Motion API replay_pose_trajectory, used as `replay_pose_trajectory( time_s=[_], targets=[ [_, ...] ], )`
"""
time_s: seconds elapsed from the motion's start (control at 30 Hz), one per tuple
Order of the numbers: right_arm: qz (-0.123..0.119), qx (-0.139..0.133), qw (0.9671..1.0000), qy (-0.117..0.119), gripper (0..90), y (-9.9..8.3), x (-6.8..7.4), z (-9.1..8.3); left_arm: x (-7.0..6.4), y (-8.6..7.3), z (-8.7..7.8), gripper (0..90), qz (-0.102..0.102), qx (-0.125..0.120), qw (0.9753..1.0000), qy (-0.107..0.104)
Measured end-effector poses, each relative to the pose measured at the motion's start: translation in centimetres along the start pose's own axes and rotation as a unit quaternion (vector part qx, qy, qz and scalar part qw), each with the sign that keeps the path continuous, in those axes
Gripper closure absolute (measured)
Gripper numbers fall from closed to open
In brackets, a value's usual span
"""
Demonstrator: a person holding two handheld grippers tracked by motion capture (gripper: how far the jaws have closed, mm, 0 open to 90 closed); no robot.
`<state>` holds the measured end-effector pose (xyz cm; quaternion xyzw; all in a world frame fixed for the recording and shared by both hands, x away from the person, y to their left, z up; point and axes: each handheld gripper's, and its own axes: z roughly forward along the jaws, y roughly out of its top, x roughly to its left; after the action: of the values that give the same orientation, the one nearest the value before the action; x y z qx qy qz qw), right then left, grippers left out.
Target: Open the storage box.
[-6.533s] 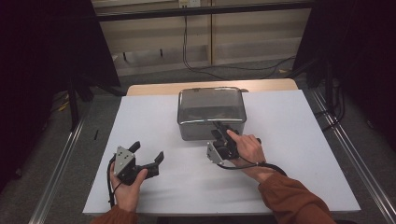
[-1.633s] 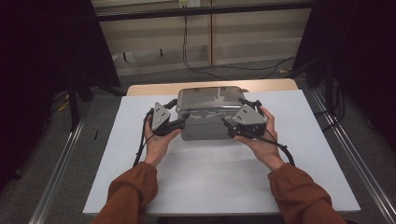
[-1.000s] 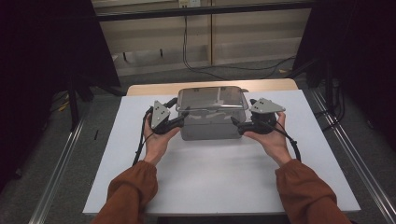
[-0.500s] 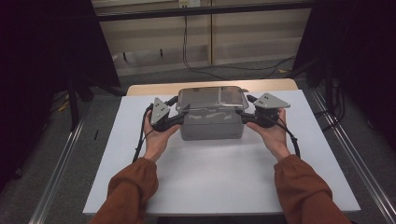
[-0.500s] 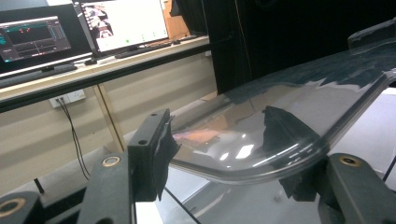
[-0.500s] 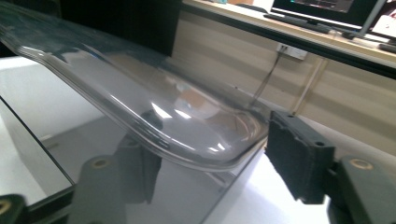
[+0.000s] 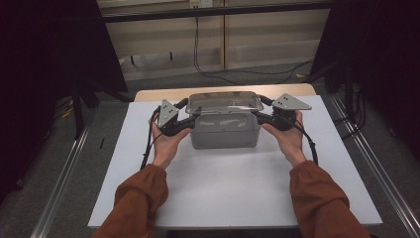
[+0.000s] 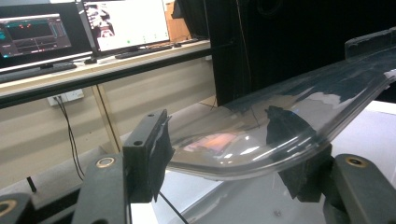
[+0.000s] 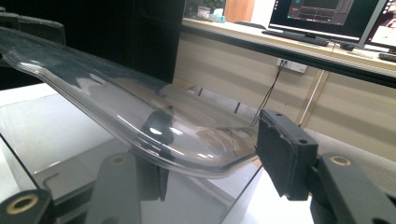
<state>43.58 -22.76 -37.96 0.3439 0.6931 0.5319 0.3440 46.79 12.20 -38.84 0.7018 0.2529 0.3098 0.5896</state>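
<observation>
A clear plastic box (image 7: 225, 133) stands at the middle of the white table (image 7: 233, 193). Its clear lid (image 7: 225, 101) sits slightly raised above the box. My left gripper (image 7: 186, 117) is at the lid's left end and my right gripper (image 7: 262, 114) at its right end. In the left gripper view the lid's (image 8: 289, 116) rounded rim lies between the jaws of the left gripper (image 8: 229, 163), touching both pads. In the right gripper view the lid (image 9: 116, 102) hangs above the box (image 9: 56, 154), its rim held in the right gripper (image 9: 210, 172).
The white table top has free room in front of the box and to both sides. Dark curtains (image 7: 44, 59) and metal rails (image 7: 64, 173) flank the table. A bench with monitors (image 8: 126, 23) and hanging cables stands beyond the far edge.
The right gripper moved from the box's front right corner to the lid's right end. Both grippers closed in on the lid's ends, and the lid now looks lifted a little.
</observation>
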Motion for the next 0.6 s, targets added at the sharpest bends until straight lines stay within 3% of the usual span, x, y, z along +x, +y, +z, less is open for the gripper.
replay_pose_trajectory(
  time_s=[0.2,0.6],
  targets=[
    [0.0,-0.006,1.0,0.001,46.3,0.6,-0.4,0.2,0.3,0.2,0.3,43.9,0.001,-0.009,0.9999,-0.008],
    [0.006,-0.026,0.9996,0.003,45.1,1.4,-0.8,0.7,1.3,1.0,0.6,50.2,0.012,-0.022,0.9997,-0.002]
  ],
)
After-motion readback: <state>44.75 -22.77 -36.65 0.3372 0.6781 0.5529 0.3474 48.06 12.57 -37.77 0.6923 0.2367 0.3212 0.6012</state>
